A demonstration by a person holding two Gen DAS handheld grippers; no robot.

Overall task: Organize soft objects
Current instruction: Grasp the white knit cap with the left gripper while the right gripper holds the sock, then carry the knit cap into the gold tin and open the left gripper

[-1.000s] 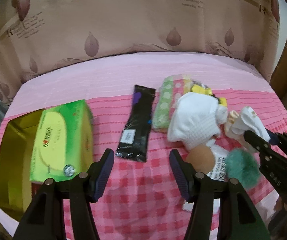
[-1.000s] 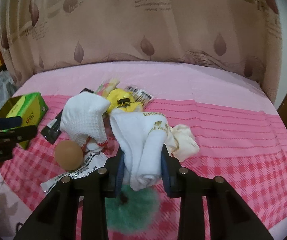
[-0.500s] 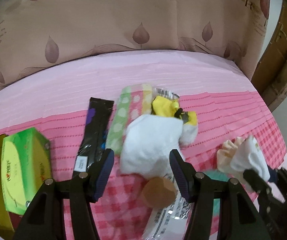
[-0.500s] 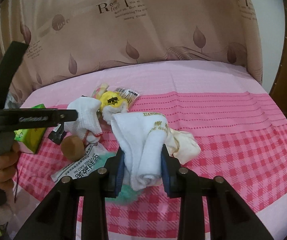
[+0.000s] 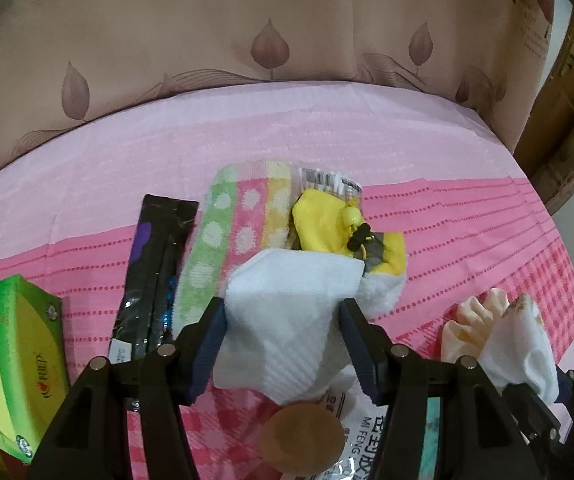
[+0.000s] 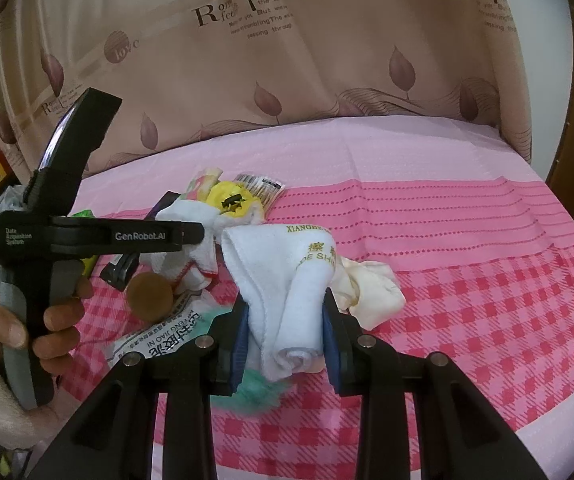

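- Since the earlier frame the left gripper [image 5: 283, 350] has swung across from the green tissue box [image 5: 15, 364] to straddle the white knitted cloth [image 5: 287, 320]; the box now lies at nine o'clock in its view.
- Nearest the left camera, a brown round pad [image 5: 301, 438] sits on a printed packet [image 5: 351, 432], touching the cloth's near edge.
- Its jaws stand wide apart on either side of that cloth, pads beside it and apparently not pressing, likely lined up to close.
- At three o'clock, the right gripper [image 6: 285, 334] is clamped on a rolled white towel [image 6: 287, 280], lifted probably to clear the pile.
- Beyond the cloth lie a yellow pouch [image 5: 327, 224] at twelve and a dotted striped towel [image 5: 231, 236] at eleven.
- Farther left, a black sachet [image 5: 155, 272] rests flat on the pink bedspread [image 5: 327, 128].
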